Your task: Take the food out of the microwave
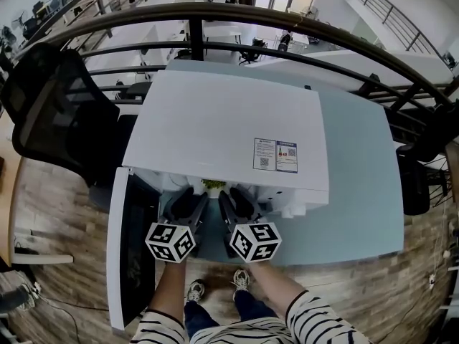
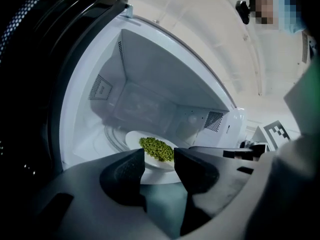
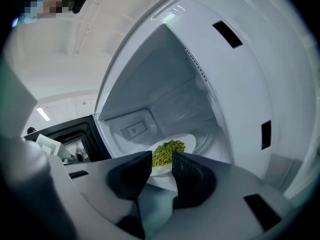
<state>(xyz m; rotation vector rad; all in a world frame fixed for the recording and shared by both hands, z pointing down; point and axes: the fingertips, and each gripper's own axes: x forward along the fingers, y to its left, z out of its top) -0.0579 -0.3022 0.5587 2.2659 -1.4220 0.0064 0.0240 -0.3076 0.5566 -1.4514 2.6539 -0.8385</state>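
Right now I'm looking down on one teal bench (image 1: 358, 192) standing on a wood floor (image 1: 57, 199) beside a black railing (image 1: 215, 13), with an office (image 1: 272, 41) lying beyond. One white microwave (image 1: 229, 120) is sitting on it, its door (image 1: 133, 249) hanging open leftward. Inside, one plate (image 2: 135, 140) is carrying one heap of peas (image 2: 157, 149). My two grippers, left (image 2: 159, 153) and right (image 3: 162, 156), are hovering at the opening, jaws apart, clamping nothing.
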